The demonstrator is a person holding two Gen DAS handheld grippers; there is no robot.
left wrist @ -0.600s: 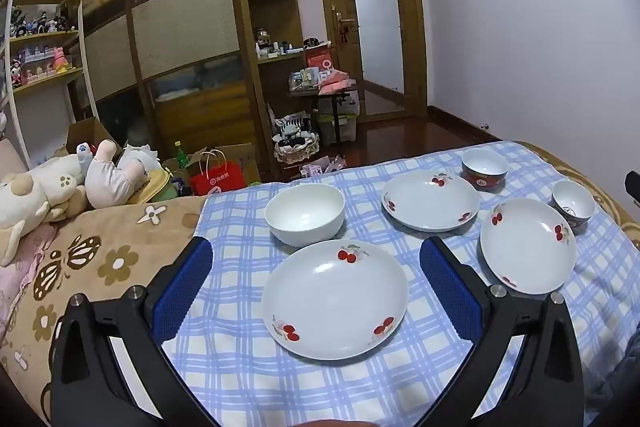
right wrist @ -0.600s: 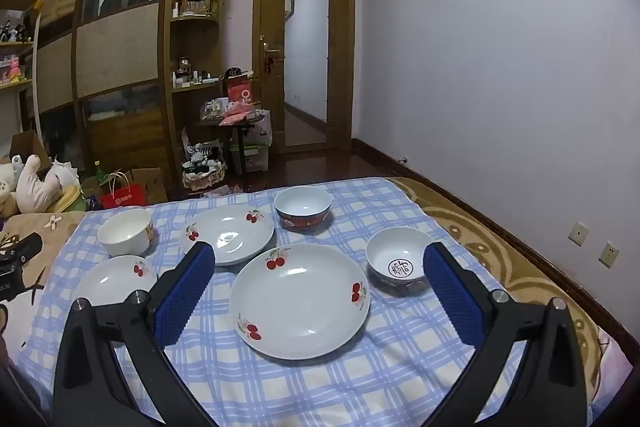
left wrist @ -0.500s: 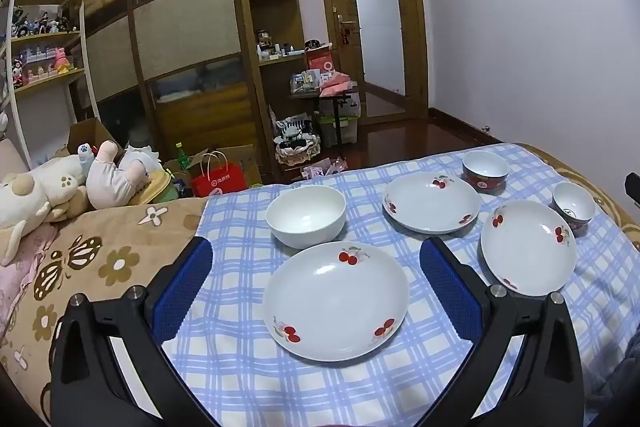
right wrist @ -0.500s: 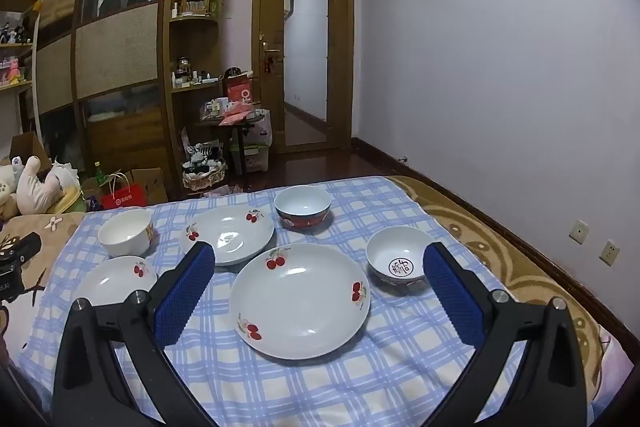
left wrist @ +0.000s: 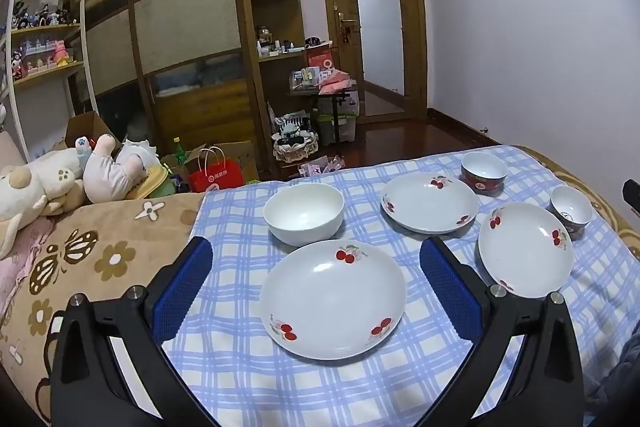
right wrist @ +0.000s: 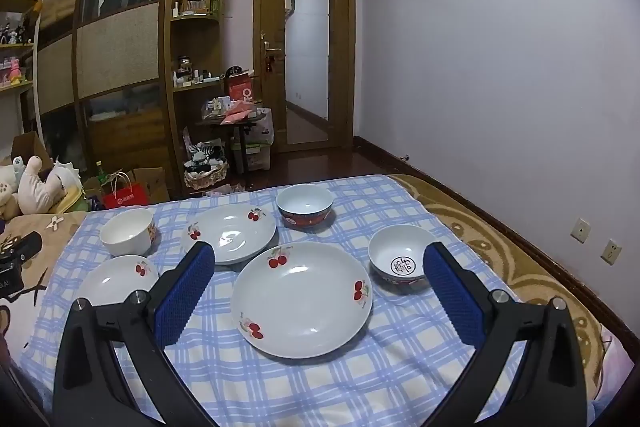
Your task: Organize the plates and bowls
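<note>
Three white cherry-print plates and three bowls lie on a blue checked cloth (left wrist: 248,367). In the left wrist view the nearest plate (left wrist: 334,301) sits between the wide-apart fingers of my open left gripper (left wrist: 314,255). A plain white bowl (left wrist: 304,213) stands just behind it. In the right wrist view another cherry plate (right wrist: 302,301) lies below my open right gripper (right wrist: 319,255). To its right is a white bowl with a character inside (right wrist: 402,261). A red and blue bowl (right wrist: 305,205) and the third plate (right wrist: 229,233) stand farther back. Neither gripper holds anything.
The cloth covers a bed with a brown flowered blanket (left wrist: 100,259). Plush toys (left wrist: 60,183) lie at its left. A red shopping bag (left wrist: 216,175), boxes and a wardrobe stand beyond the far edge. A wall (right wrist: 500,67) runs close along the right side.
</note>
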